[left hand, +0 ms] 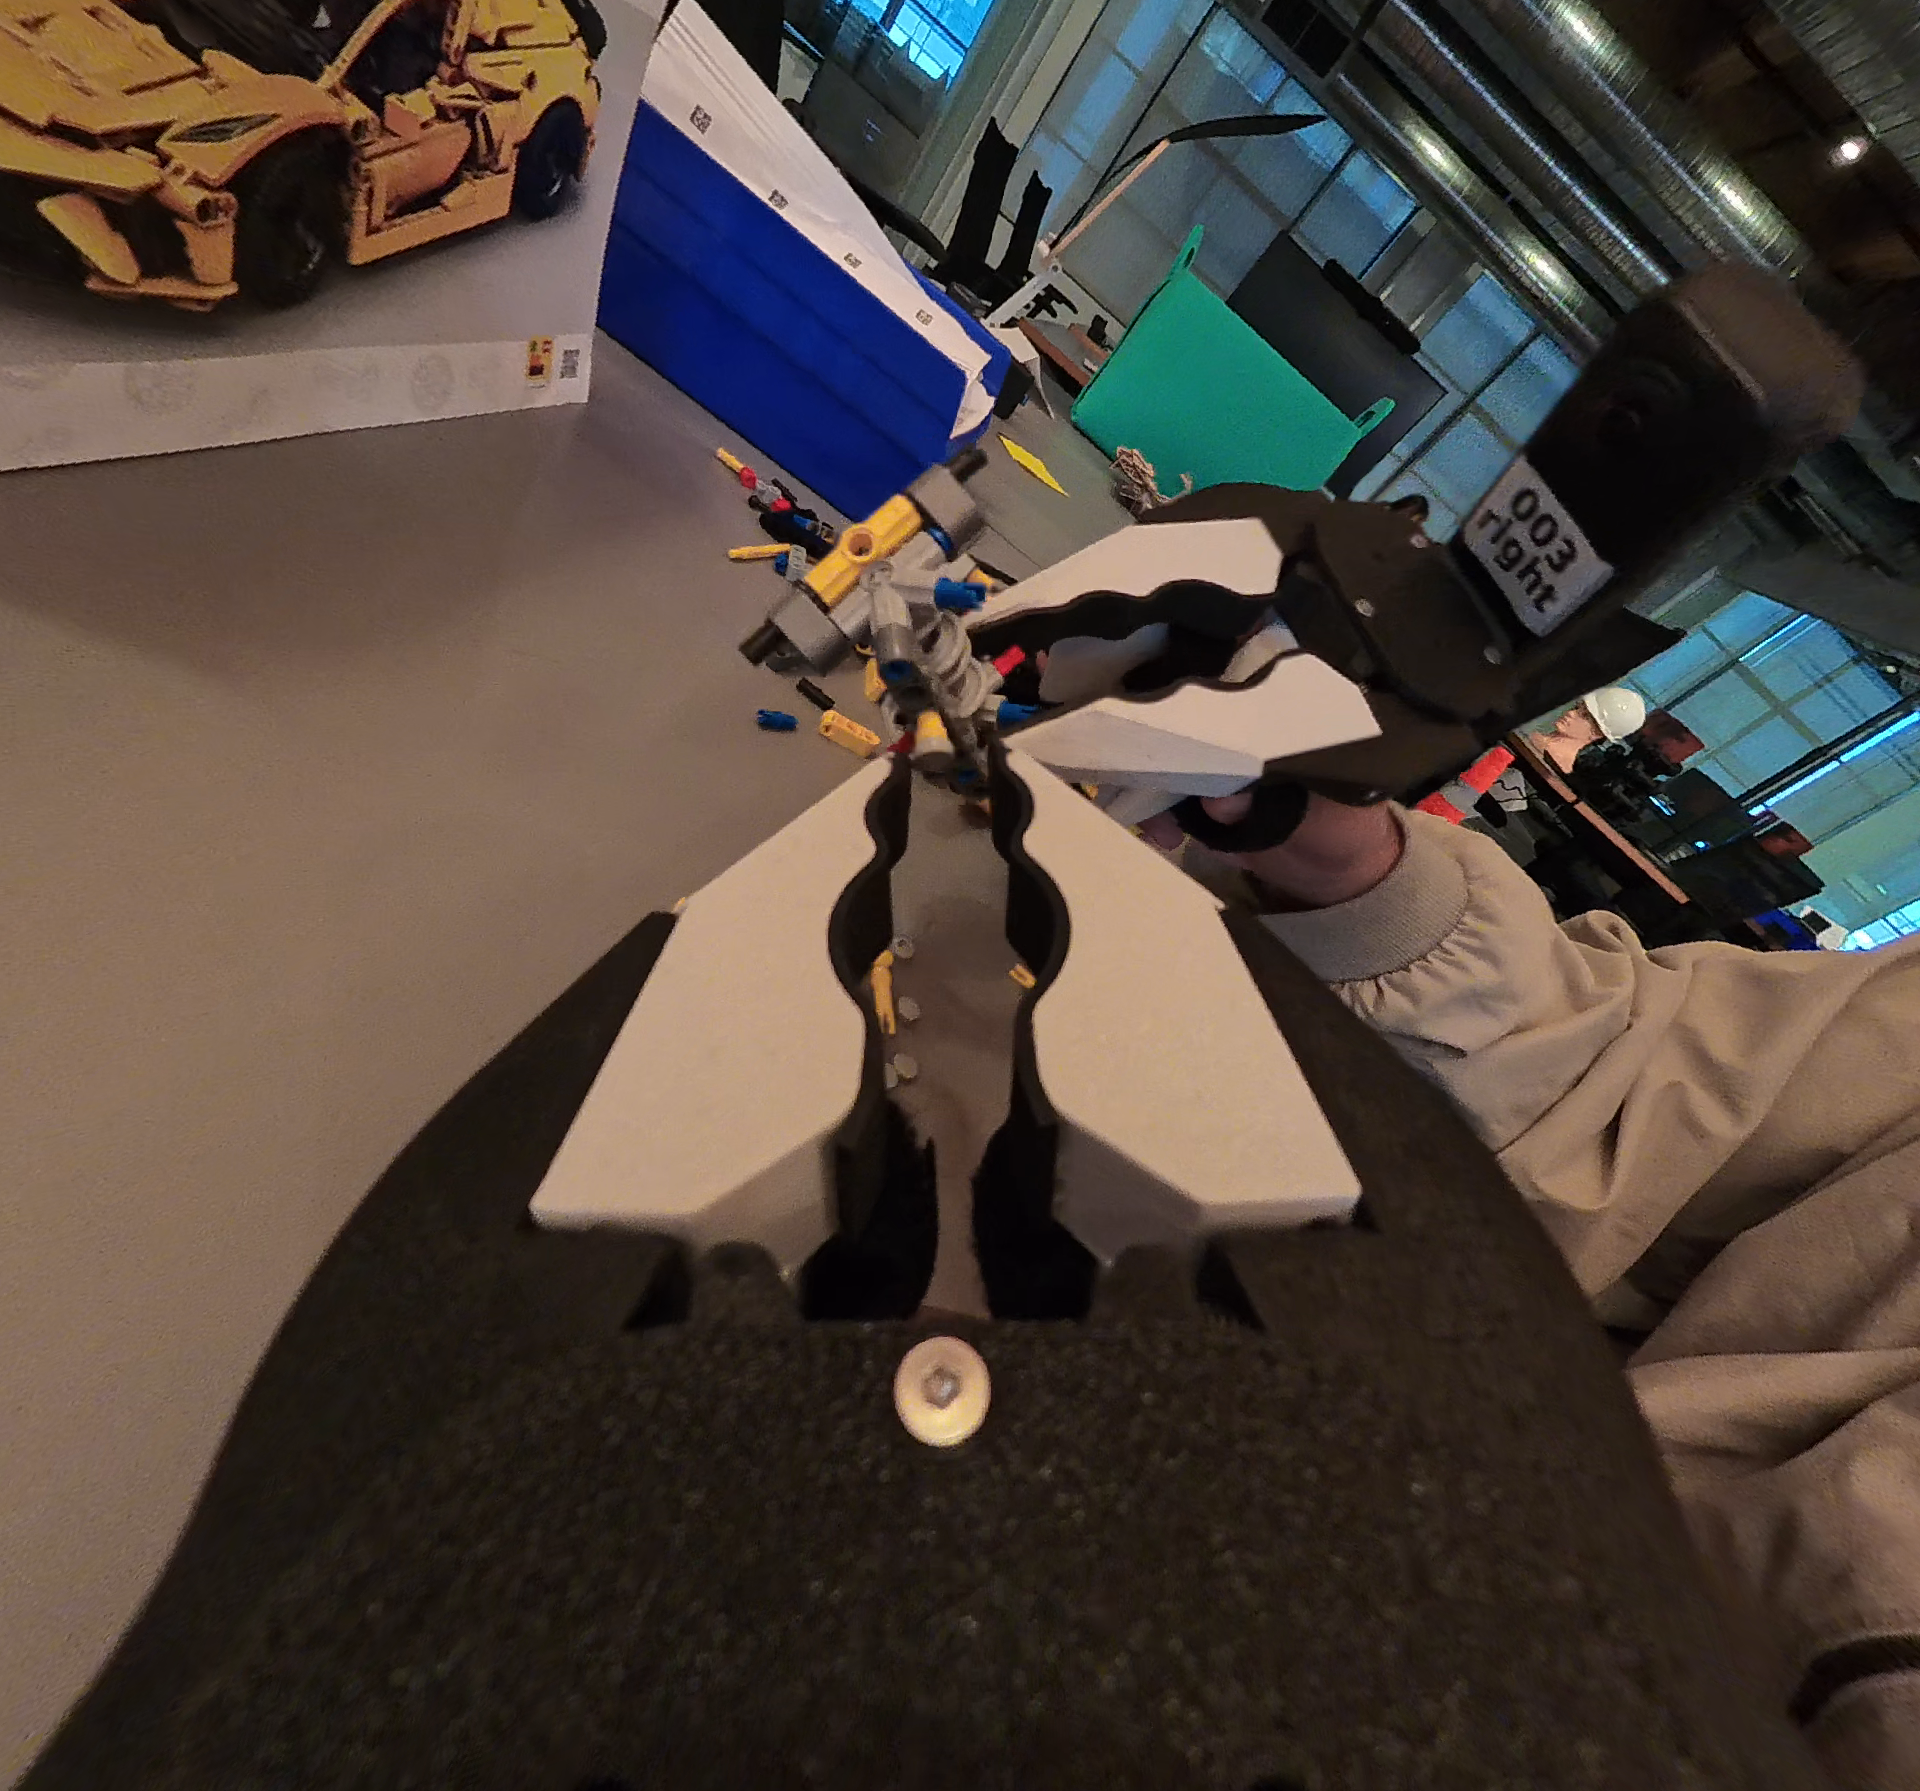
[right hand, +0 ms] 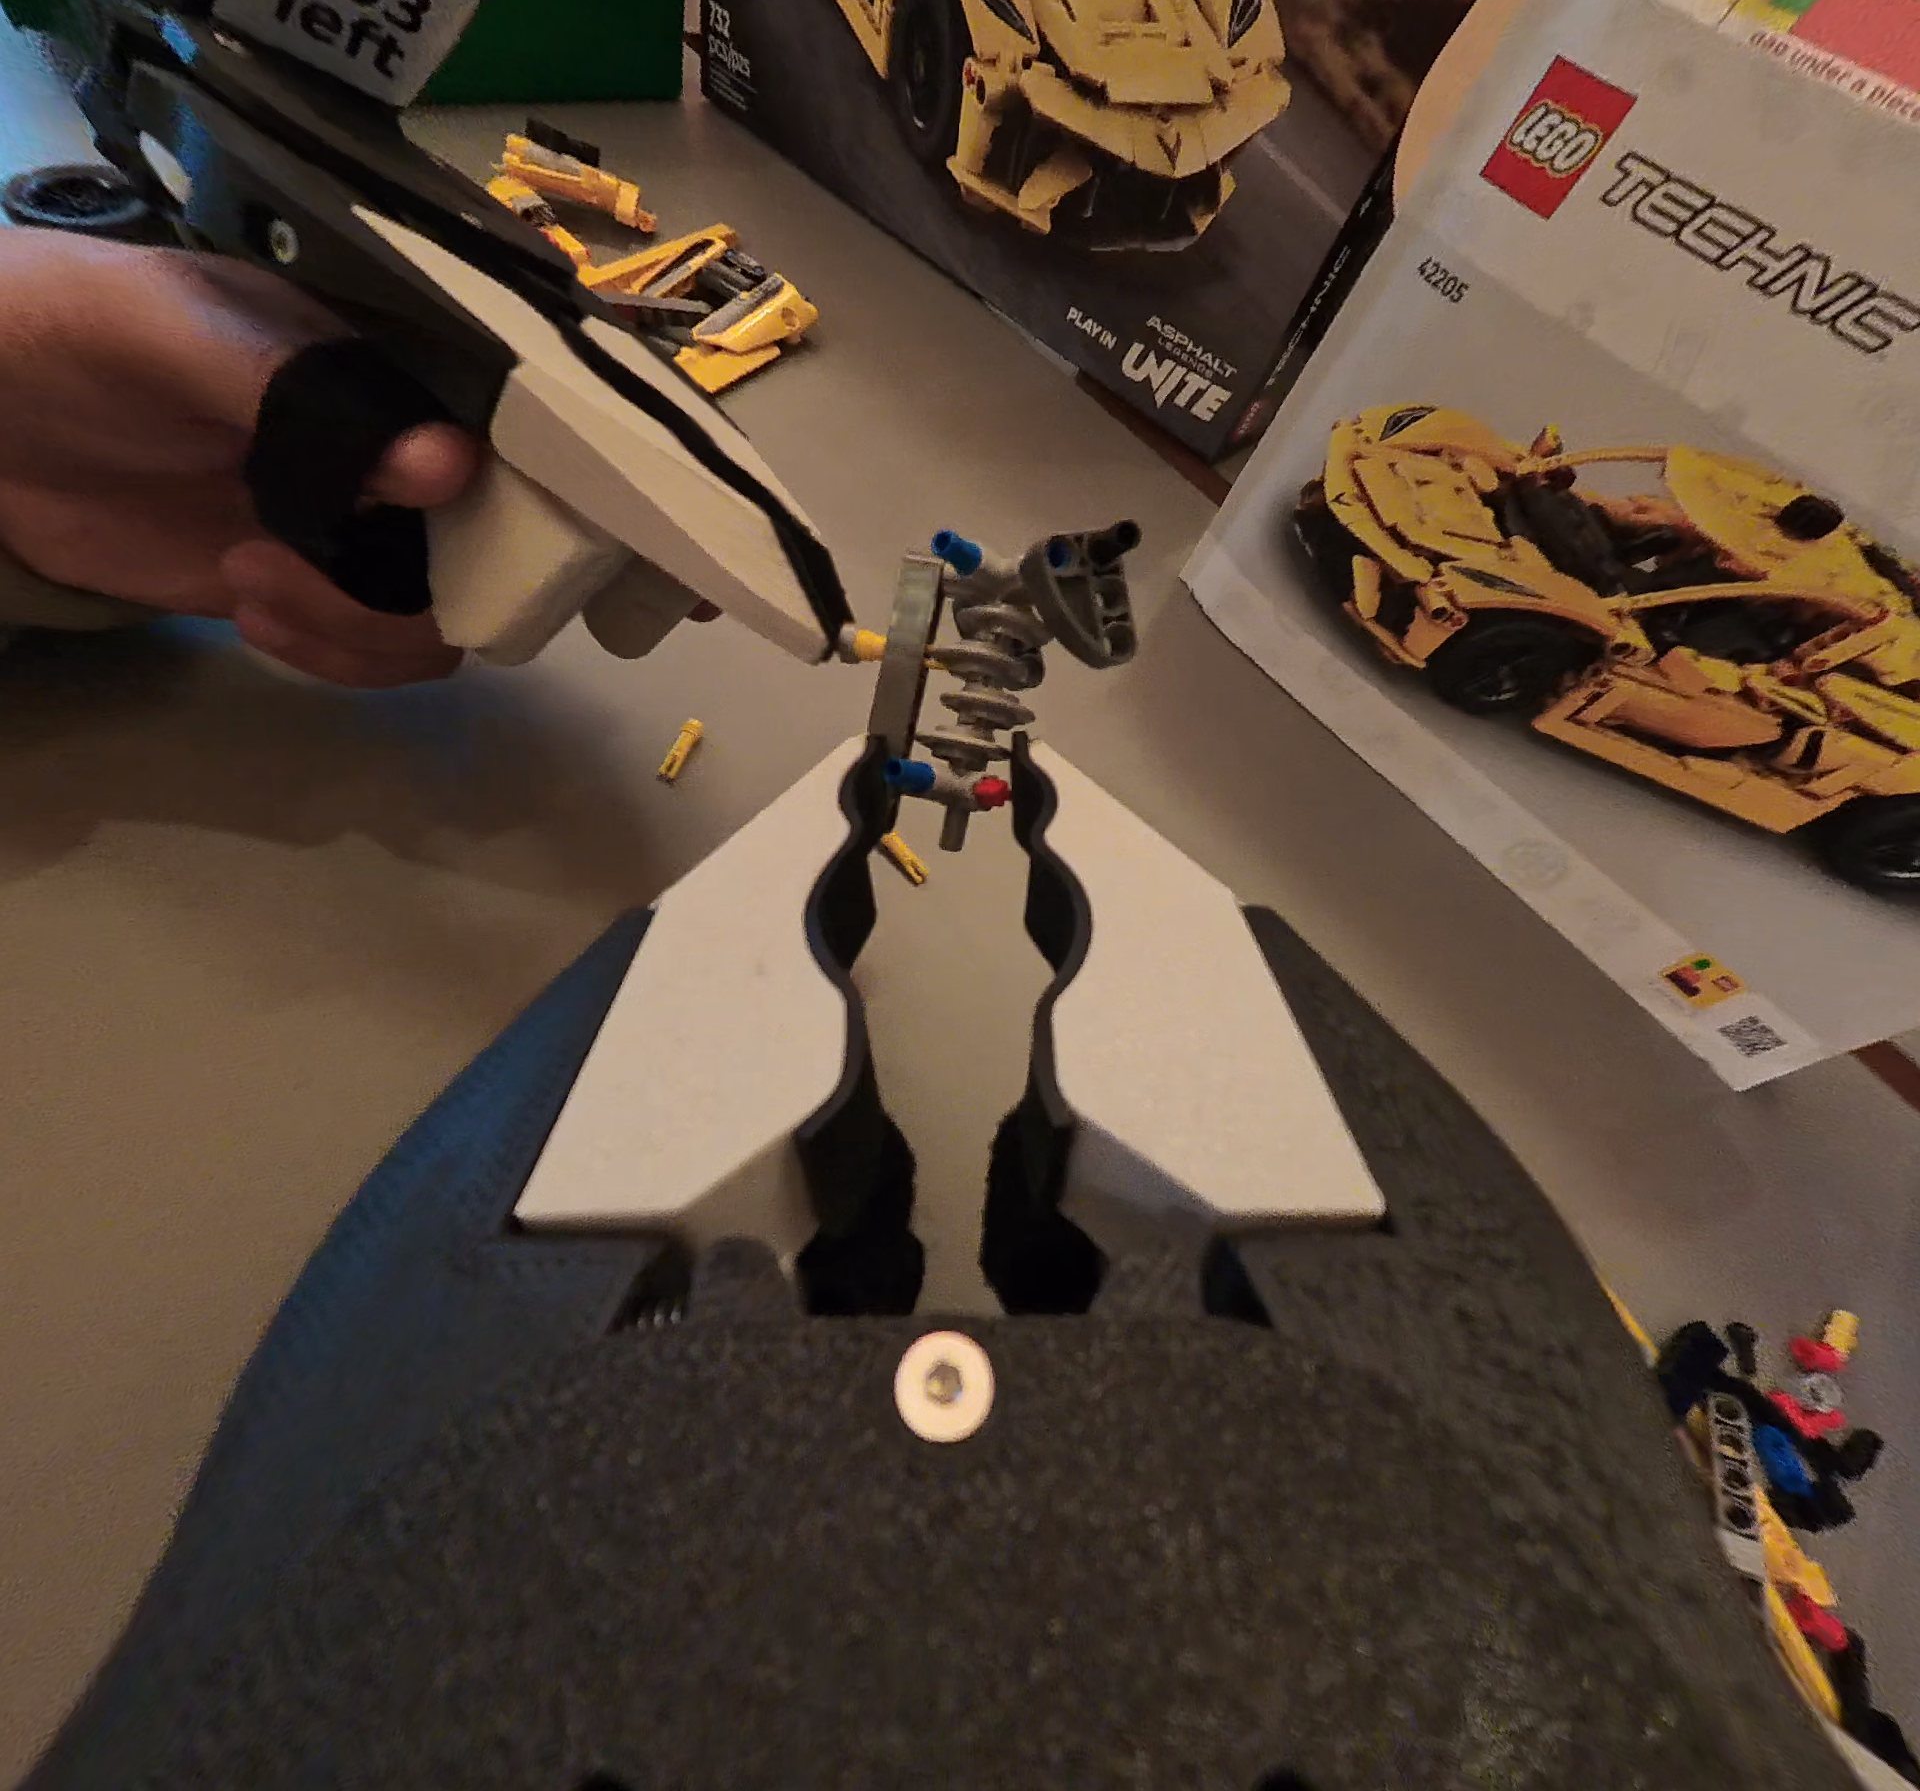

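My right gripper is shut on the lower end of a small grey brick assembly that has a coil spring, blue pins and a red piece, and holds it above the grey table. My left gripper comes in from the upper left, shut on a short yellow pin whose end touches the assembly's grey beam. In the left wrist view the left gripper has the yellow pin at its tips, against the assembly held by the right gripper.
An instruction booklet and a toy car box stand at the back right. Yellow panel pieces lie behind the left gripper, a loose yellow pin near it, loose parts at right. A yellow-grey sub-assembly, blue box and green bin lie beyond. Both grippers' tips are close together, under 4 cm apart.
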The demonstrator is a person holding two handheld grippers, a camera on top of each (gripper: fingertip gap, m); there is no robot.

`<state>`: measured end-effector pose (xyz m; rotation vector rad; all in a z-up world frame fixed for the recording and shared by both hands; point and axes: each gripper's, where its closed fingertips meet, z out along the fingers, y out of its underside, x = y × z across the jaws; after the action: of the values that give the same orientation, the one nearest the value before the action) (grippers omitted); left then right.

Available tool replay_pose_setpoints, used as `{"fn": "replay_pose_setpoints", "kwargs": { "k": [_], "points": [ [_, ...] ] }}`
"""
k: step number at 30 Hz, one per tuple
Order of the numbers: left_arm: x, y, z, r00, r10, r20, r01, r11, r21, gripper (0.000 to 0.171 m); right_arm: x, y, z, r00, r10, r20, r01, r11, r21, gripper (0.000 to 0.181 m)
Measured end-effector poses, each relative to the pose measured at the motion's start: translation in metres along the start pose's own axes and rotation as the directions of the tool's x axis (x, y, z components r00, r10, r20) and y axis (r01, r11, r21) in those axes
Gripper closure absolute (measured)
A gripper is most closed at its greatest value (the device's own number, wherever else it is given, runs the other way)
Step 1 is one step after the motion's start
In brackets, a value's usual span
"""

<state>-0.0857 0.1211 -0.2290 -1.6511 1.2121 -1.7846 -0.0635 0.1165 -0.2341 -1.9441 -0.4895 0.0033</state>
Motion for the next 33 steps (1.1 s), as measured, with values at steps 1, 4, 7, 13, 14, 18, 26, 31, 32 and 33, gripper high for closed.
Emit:
{"fn": "replay_pose_setpoints", "kwargs": {
  "k": [1, 4, 7, 13, 14, 18, 26, 31, 32, 33],
  "points": [
    [0.000, 0.000, 0.000, 1.000, -0.001, -0.001, 0.001, 1.000, 0.000, 0.160, 0.000, -0.001, 0.000, 1.000, -0.006, -0.010, 0.006, 1.000, -0.001, 0.159],
    [-0.001, -0.003, -0.001, 1.000, -0.004, -0.002, 0.004, 1.000, 0.020, 0.164, -0.004, -0.001, -0.001, 1.000, -0.014, 0.006, 0.014, 1.000, -0.005, 0.159],
    [-0.001, 0.000, 0.000, 1.000, -0.007, -0.004, 0.007, 1.000, 0.001, 0.164, -0.006, -0.002, -0.001, 0.999, -0.045, 0.000, 0.045, 0.999, -0.003, 0.159],
    [0.000, 0.009, 0.004, 1.000, 0.011, -0.001, -0.011, 0.999, -0.040, 0.163, -0.006, -0.007, -0.004, 1.000, -0.010, 0.010, 0.010, 1.000, 0.023, 0.159],
    [-0.001, 0.009, 0.005, 1.000, 0.009, -0.002, -0.009, 0.999, -0.044, 0.163, -0.006, -0.006, -0.004, 1.000, -0.009, 0.013, 0.008, 1.000, 0.020, 0.159],
    [0.000, 0.010, 0.004, 1.000, 0.021, -0.009, -0.021, 0.999, -0.048, 0.165, -0.009, -0.005, -0.004, 0.999, 0.011, 0.037, -0.011, 1.000, 0.025, 0.159],
    [0.016, 0.007, -0.001, 0.881, 0.472, 0.030, -0.469, 0.880, -0.079, 0.167, -0.027, -0.013, -0.027, 0.639, 0.558, 0.529, -0.612, 0.785, -0.090, 0.123],
    [0.034, 0.004, -0.002, 0.862, 0.507, -0.025, -0.508, 0.861, -0.030, 0.171, -0.019, 0.000, -0.026, 0.422, 0.688, 0.591, -0.729, 0.645, -0.230, 0.123],
    [0.035, 0.004, -0.003, 0.864, 0.503, -0.027, -0.504, 0.863, -0.024, 0.171, -0.020, 0.000, -0.026, 0.410, 0.684, 0.603, -0.725, 0.646, -0.239, 0.123],
    [0.036, 0.003, -0.003, 0.867, 0.497, -0.030, -0.498, 0.867, -0.018, 0.171, -0.025, 0.002, -0.026, 0.403, 0.678, 0.615, -0.712, 0.655, -0.255, 0.121]
  ]
}}
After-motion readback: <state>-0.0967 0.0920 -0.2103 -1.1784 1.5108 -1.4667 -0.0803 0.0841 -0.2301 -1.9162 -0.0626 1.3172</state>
